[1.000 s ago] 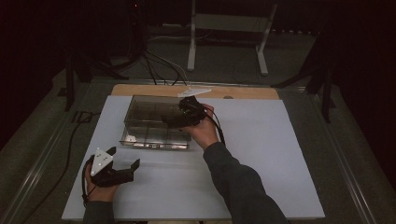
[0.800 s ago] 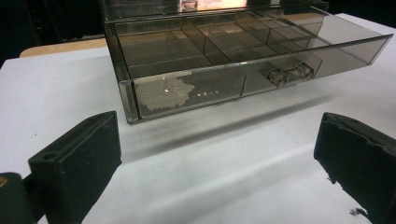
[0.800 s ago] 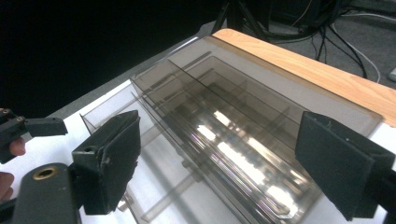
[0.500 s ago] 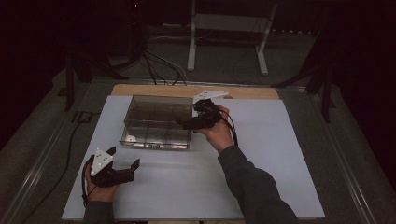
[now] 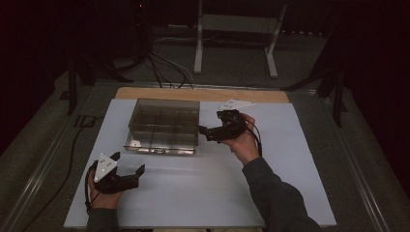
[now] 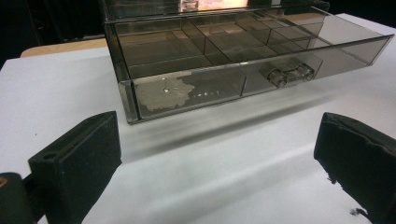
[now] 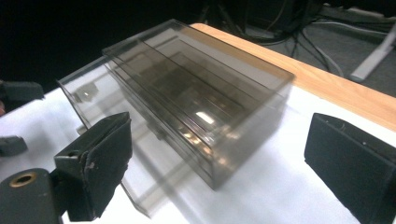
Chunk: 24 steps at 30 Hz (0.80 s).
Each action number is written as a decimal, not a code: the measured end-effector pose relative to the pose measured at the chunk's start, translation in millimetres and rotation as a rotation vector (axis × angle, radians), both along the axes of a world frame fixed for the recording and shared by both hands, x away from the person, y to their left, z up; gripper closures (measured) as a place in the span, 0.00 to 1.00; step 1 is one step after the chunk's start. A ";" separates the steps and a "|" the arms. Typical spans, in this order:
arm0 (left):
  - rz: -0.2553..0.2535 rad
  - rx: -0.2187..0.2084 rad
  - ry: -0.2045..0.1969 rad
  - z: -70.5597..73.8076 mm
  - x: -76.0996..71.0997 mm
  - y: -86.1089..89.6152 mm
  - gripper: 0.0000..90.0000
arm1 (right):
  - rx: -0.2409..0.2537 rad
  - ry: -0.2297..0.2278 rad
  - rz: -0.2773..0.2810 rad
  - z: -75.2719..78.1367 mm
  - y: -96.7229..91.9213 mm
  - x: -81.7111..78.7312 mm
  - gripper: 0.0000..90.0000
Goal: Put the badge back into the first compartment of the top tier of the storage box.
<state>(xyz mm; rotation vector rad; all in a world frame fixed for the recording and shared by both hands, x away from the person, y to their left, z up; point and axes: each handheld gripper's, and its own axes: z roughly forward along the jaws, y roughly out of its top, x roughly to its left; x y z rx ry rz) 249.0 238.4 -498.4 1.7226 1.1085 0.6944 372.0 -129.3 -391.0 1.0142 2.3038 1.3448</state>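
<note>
Box (image 5: 163, 126): smoky clear plastic, divided into compartments, standing on the white sheet (image 5: 203, 193) near the far left part of it, with its shallow drawer (image 6: 243, 70) pulled a short way out toward you. Drawer front carries a small clear knob (image 6: 289, 74) and a patch of torn label residue (image 6: 163, 93); the visible compartments look bare. Wooden board (image 5: 203, 94): a strip of it runs along the far edge of the sheet, just behind the box. Right gripper (image 5: 205, 131): in your right hand, level, just beside the right end of the box and pointing at it, not touching; its jaws have just been opening and stand wide apart with nothing between them, the box corner lying ahead of them in the right gripper view. Left gripper (image 5: 128, 164): in your left hand, resting low on the sheet at its near left, well apart from the box, aimed at the drawer front; jaws spread wide, holding nothing.
</note>
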 end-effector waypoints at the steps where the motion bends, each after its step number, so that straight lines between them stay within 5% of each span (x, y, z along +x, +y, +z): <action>1: 0.000 0.000 0.000 0.1 -0.1 0.0 0.02 | 0.010 0.000 -0.006 -0.9 -7.6 -2.5 0.08; 16: 0.005 -0.001 0.004 -1.0 2.6 -0.6 0.02 | -0.019 -0.044 -0.055 -15.8 -60.5 -27.1 0.01; 24: 0.008 -0.002 0.005 -1.3 3.3 -0.7 0.02 | 0.024 -0.036 -0.093 -26.4 -83.8 -37.5 0.00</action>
